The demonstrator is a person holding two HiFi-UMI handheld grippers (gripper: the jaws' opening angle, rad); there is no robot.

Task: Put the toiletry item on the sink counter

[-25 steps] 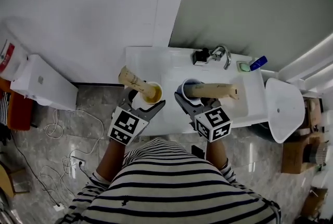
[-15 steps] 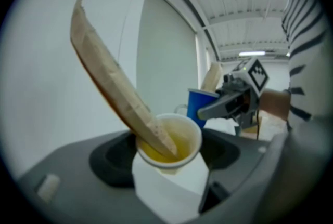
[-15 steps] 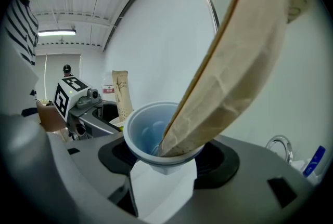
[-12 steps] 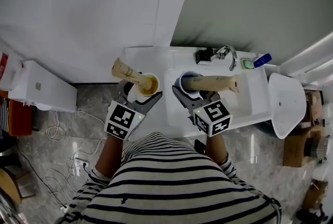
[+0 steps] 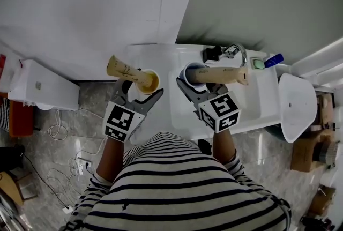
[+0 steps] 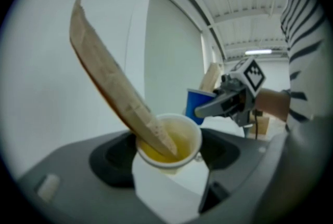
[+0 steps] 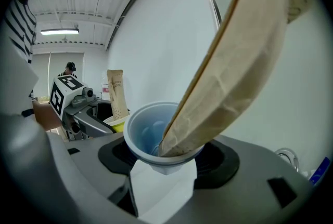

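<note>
Over the tabletop (image 5: 161,56), we grip yellow cup (image 5: 148,81) (left tool (image 5: 140,93)) and blue cup (image 5: 194,72) (right tool (image 5: 199,91)); leaning tubes (image 5: 123,70) may topple out.

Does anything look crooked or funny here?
The left tube leans left out of the yellow cup; the right tube leans right out of the blue cup, over the sink. Both poke far out and could tip. No spill shows.
</note>
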